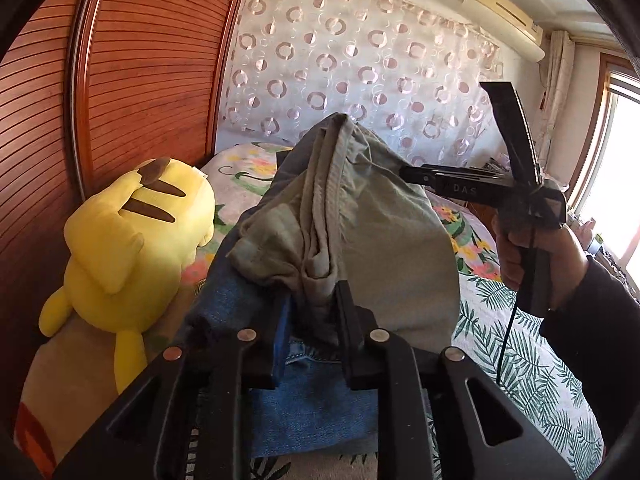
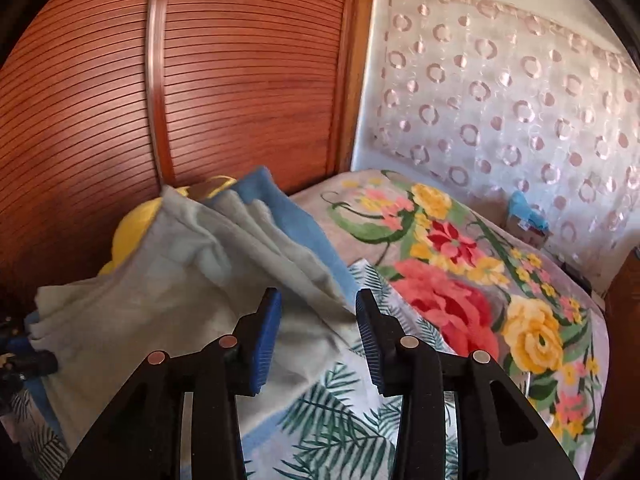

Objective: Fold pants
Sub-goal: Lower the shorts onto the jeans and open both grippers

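Observation:
Grey-green pants rise in a bunched heap over the bed, on top of blue jeans. My left gripper is shut on a thick fold of the grey-green pants, which fills the gap between its fingers. My right gripper, held by a hand, reaches the far right side of the heap. In the right wrist view the right gripper stands open, and the edge of the pants lies just beyond and below its blue pads without being pinched. Blue jeans fabric shows behind the grey cloth.
A yellow plush toy lies at the left against the brown slatted wardrobe. The bed carries a leaf-print cover and a flowered blanket. A ring-patterned curtain hangs behind, with a small blue object near it.

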The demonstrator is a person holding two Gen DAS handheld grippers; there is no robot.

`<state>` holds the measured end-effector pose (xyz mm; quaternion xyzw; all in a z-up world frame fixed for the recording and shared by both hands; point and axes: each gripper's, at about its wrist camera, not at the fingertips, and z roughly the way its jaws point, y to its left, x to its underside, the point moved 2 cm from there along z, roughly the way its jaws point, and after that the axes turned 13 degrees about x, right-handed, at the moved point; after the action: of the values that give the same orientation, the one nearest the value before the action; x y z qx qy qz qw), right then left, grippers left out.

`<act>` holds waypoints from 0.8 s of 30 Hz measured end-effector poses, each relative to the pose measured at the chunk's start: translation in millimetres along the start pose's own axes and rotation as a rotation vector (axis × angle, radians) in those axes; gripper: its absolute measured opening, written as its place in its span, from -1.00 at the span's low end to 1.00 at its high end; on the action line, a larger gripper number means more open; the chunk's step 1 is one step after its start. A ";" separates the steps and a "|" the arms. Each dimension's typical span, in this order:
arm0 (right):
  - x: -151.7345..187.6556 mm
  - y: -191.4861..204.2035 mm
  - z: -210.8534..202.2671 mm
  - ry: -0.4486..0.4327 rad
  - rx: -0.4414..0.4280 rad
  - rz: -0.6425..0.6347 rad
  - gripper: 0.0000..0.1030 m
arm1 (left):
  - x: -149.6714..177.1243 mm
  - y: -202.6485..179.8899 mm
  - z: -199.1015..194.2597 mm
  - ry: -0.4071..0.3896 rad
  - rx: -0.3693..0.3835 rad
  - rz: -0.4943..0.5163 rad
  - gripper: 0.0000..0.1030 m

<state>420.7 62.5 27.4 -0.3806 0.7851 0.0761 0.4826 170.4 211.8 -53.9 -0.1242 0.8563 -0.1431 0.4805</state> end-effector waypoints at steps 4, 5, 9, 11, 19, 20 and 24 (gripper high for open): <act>-4.3 1.3 0.9 0.006 -0.006 0.048 -0.22 | 0.2 -0.5 -1.5 0.004 -0.020 0.016 -0.30; -6.1 3.9 -1.4 0.002 -0.008 0.050 -0.22 | 0.1 0.4 -1.9 0.003 -0.021 0.020 -0.17; 0.4 9.6 -14.6 -0.016 -0.028 0.065 -0.22 | 0.2 0.4 -5.6 0.000 -0.042 0.041 -0.08; 7.1 11.5 -22.0 -0.022 -0.037 0.066 -0.22 | 0.3 1.2 -8.0 -0.001 -0.055 0.047 0.23; 23.2 13.4 -41.5 -0.038 -0.056 0.060 -0.22 | 0.7 3.2 -18.6 -0.011 -0.086 0.068 0.73; 25.0 13.8 -44.0 -0.039 -0.056 0.061 -0.22 | 1.1 2.8 -19.5 -0.013 -0.091 0.074 0.74; 31.2 11.4 -52.5 -0.040 -0.057 0.070 -0.22 | 2.8 2.9 -23.0 -0.008 -0.122 0.091 0.74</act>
<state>368.7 28.6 26.6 -0.3649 0.7856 0.1231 0.4842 149.0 216.4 -45.8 -0.1148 0.8661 -0.0683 0.4817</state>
